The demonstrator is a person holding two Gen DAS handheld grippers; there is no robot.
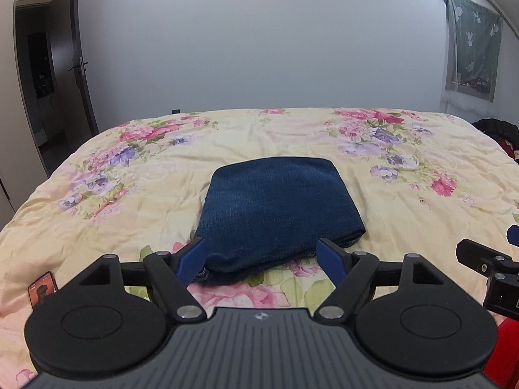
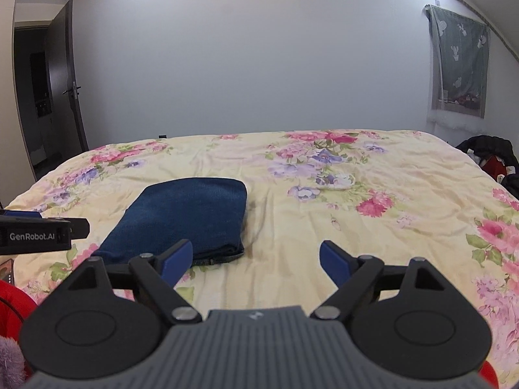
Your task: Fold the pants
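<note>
In the left wrist view, you are holding the left gripper (image 1: 263,257) tilted down toward the bed, its blue fingers (image 1: 192,259) standing wide with nothing pressed between them. The folded pants (image 1: 279,214), a dark blue denim bundle with a soft rounded far edge and stacked layers at the near edge, are lying on the floral quilt (image 1: 129,201) straight ahead. The near edge of the denim is sitting between the spread fingers, and the left fingertip is overlapping it in the picture; I cannot tell whether it is touching. The quilt is pale yellow, lightly wrinkled, printed with pink and purple flowers. A phone (image 1: 42,290) is lying on the quilt at the lower left, and the other gripper's black linkage is showing at the right edge.

In the right wrist view, you are aiming the right gripper (image 2: 256,257) over bare quilt (image 2: 389,227), its fingers (image 2: 334,261) likewise spread wide and holding nothing. Here the pants (image 2: 191,214) are lying left of centre, beside the left fingertip. This view is adding the left gripper's (image 2: 39,231) lettered black body at the left edge and a dark heap of clothing (image 2: 489,152) at the bed's far right.
</note>
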